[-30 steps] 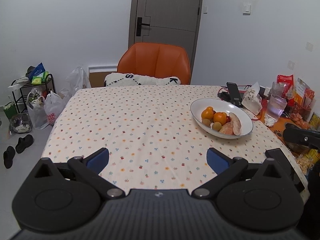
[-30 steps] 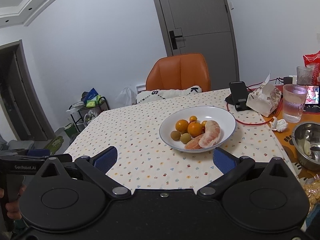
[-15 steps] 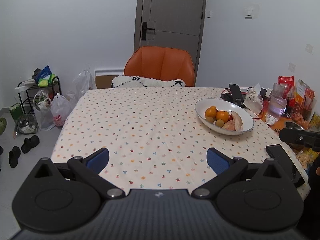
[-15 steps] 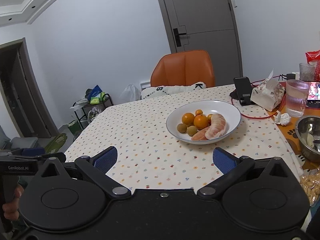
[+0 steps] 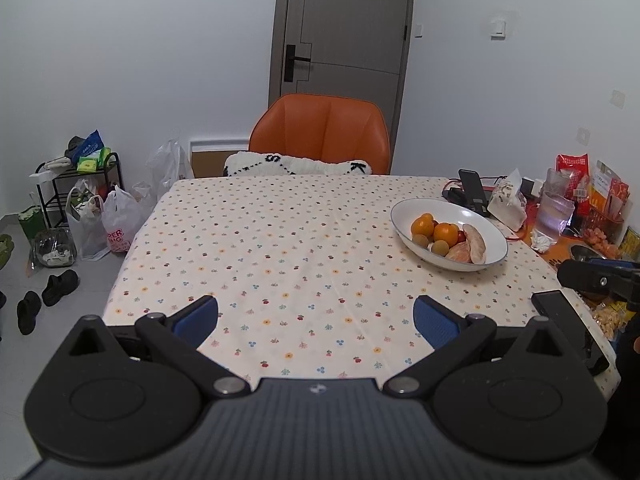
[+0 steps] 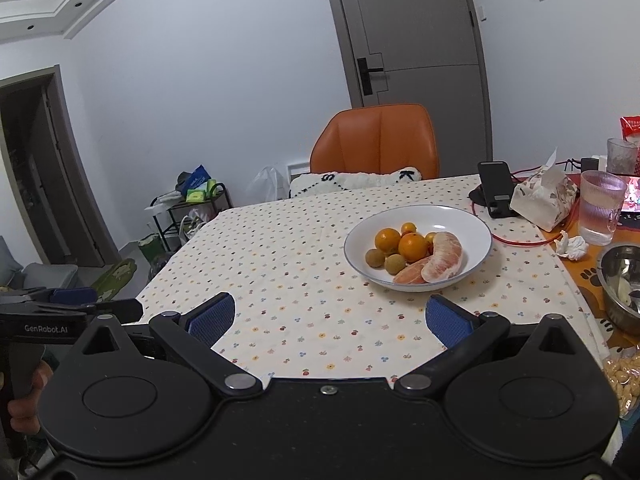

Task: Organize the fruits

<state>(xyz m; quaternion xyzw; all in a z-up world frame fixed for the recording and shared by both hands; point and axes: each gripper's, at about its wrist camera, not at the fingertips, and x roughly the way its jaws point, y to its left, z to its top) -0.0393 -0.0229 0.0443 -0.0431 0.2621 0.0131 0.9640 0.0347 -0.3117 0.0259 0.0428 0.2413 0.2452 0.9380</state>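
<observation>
Both grippers, left point(image 5: 316, 322) and right point(image 6: 331, 320), hang spread and empty near the table edge; fruit point(image 6: 414, 254) sits in the bowl point(image 6: 472, 232) farther right.

I see the bowl point(image 6: 418, 250) on the table point(image 6: 300, 280), right of centre, a chair point(image 6: 376, 140) behind, a phone point(image 6: 497, 194) beyond it.
</observation>
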